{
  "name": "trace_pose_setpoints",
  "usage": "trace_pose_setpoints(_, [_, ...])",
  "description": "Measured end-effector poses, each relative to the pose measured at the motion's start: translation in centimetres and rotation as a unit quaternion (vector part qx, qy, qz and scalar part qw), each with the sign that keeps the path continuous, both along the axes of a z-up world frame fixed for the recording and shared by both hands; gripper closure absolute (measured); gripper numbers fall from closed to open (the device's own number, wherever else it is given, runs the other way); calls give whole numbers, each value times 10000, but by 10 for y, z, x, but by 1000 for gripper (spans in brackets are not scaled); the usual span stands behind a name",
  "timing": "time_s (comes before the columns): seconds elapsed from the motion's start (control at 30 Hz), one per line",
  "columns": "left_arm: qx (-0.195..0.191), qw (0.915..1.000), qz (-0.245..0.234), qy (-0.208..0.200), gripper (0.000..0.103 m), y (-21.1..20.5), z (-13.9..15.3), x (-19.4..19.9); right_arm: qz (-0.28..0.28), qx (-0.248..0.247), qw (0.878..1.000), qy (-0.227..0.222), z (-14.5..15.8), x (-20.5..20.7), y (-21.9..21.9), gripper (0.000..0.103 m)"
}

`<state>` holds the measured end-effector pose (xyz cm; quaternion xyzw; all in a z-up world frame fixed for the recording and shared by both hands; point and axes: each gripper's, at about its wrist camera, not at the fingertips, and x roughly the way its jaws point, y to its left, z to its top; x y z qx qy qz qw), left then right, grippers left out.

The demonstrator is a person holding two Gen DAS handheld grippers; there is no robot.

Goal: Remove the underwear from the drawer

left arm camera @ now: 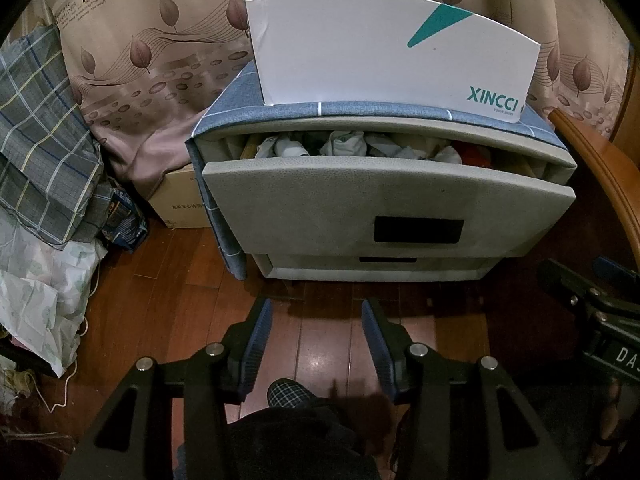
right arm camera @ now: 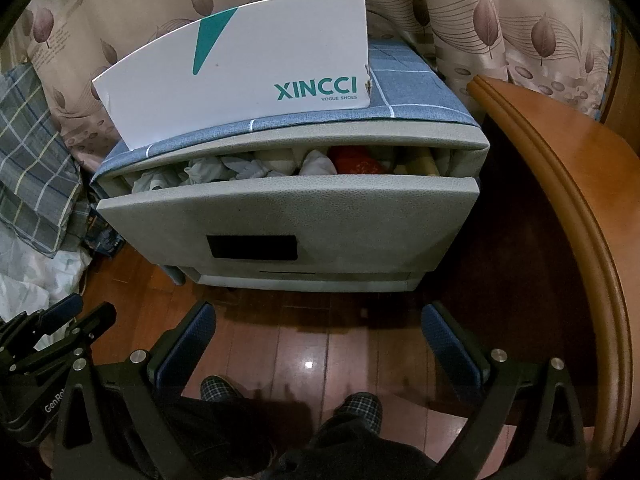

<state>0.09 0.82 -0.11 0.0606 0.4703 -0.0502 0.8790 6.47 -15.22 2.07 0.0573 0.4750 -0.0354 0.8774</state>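
The underwear (right arm camera: 248, 168) lies as a jumble of pale rolled pieces inside the top drawer (right arm camera: 288, 216), which stands pulled part way out of the small grey cabinet (left arm camera: 440, 128). The pile runs in a long band from left to right just behind the drawer's front panel, under the overhang of the cabinet top. Toward the right end sits a red piece (right arm camera: 354, 162); which bundles are underwear and which are socks cannot be told from here.

From either claw the pile lies ahead and above, on the far side of the drawer front, so the reach has to go up and over that panel and then down into the narrow gap. The right gripper (right arm camera: 316, 332) hangs over the wooden floor (right arm camera: 320, 344) in front of the cabinet, its fingers wide apart and empty. The left gripper (left arm camera: 316, 328) hangs at about the same distance, its fingers parted less widely, also empty. Neither looks clearly nearer; the right one faces the middle and right of the band, the left one the left half.

A white shoe box (left arm camera: 380, 48) stands on the cloth-covered cabinet top, above the gap, and a wooden table edge (right arm camera: 560, 184) crowds the right side.
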Motion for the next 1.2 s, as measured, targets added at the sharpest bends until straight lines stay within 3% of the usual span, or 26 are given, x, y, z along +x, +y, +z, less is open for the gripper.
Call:
trace_pose_setpoints(0.77, [-107,9998,5,-189,55,-4,9,6,17,84,9999,-90,3,2,-1,1])
trace_pose_setpoints(1.03, [-5,9988,-157,-474,55,-5,29,43,200,6,9996,-210,25,37,-9,1])
trace_pose_setpoints(1.2, [-178,9987,-90,-466,55,0,30,82,266,-128,9995,-57,19,78,-14,1])
